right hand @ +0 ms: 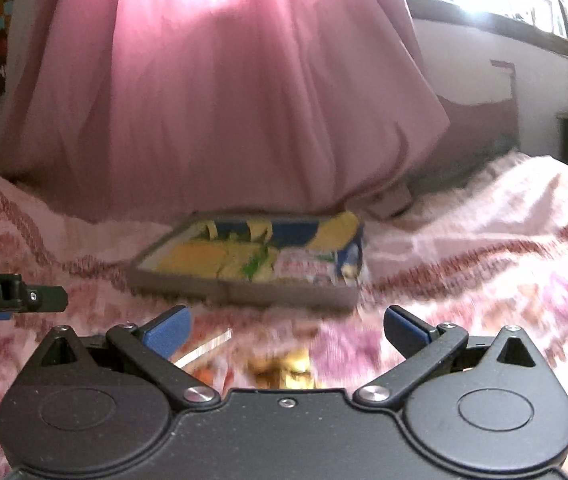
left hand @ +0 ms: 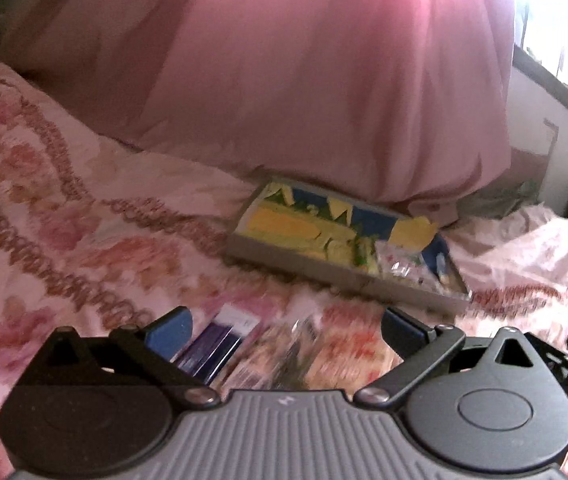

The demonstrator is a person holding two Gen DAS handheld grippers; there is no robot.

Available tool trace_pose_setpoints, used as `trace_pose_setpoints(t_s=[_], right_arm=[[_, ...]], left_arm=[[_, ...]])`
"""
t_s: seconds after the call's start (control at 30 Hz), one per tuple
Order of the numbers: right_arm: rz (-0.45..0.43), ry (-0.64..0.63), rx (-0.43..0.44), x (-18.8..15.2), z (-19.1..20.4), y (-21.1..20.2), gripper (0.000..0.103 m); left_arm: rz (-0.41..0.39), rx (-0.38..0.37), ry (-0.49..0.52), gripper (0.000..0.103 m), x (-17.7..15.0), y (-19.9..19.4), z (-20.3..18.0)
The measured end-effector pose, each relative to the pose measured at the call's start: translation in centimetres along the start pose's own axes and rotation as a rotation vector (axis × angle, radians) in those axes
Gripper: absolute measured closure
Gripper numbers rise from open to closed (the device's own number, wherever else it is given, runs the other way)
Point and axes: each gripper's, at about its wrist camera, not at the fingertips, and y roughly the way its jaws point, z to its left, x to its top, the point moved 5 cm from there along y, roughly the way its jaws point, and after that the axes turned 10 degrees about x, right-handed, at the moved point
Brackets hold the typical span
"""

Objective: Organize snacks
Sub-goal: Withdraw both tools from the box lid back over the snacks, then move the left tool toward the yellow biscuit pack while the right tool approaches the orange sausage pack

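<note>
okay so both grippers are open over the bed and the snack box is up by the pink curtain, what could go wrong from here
1. The snack packets on the soft, rumpled bedspread could sink or slide when pinched, so a grasp may slip.
2. The shallow box already looks crowded with yellow packets; another may spill over its low wall.
3. The pink curtain hangs right behind the box, so the left hand-held gripper or the right hand-held gripper might snag it.

pink bedspread [left hand: 84, 208] with a reddish floral and chain-like pattern all over. plain pink curtain [left hand: 303, 80] behind it. the tray [right hand: 244, 292] is grey outside, blue inside, stuffed with yellow packets [left hand: 284, 220] with bits of green. purple snack pack [left hand: 212, 344] up close. both grippers are black with blue pads [right hand: 168, 334].
</note>
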Motion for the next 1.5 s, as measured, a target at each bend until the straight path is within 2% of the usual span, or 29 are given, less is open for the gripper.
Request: trace_pose_setpoints(t_s=[0.13, 0.27, 0.37, 0.67, 0.87, 1.13, 1.37, 1.5], right_arm=[[0.067, -0.013, 0.007, -1.9, 1.5, -1.0, 0.001], [0.106, -0.023, -0.003, -2.8, 2.6, -1.5, 0.001], [0.161, -0.025, -0.012, -3.7, 3.1, -1.3, 0.001], [0.271, -0.037, -0.017, -5.1, 3.3, 0.5, 0.001], [0.282, -0.027, -0.013, -5.3, 3.2, 0.8, 0.001], [0.280, 0.001, -0.017, -5.2, 2.7, 0.9, 0.001], [0.255, 0.007, -0.028, -5.0, 2.5, 0.8, 0.001], [0.252, 0.011, -0.031, -4.9, 2.4, 0.8, 0.001]], left_arm=[[0.007, 0.003, 0.079, 0.000, -2.4, -1.4, 1.0], [0.010, -0.030, 0.219, 0.000, -4.9, -2.4, 0.9], [0.016, -0.040, 0.283, 0.000, -5.8, -2.7, 0.6], [0.112, -0.045, 0.235, 0.000, -6.9, -1.6, 1.5], [0.151, -0.046, 0.230, 0.000, -7.6, -1.1, 1.6], [0.149, -0.050, 0.218, 0.000, -7.7, -0.9, 1.3], [0.124, -0.085, 0.270, 0.000, -7.9, -1.2, 0.1], [0.127, -0.079, 0.287, 0.000, -8.2, -1.0, -0.3]])
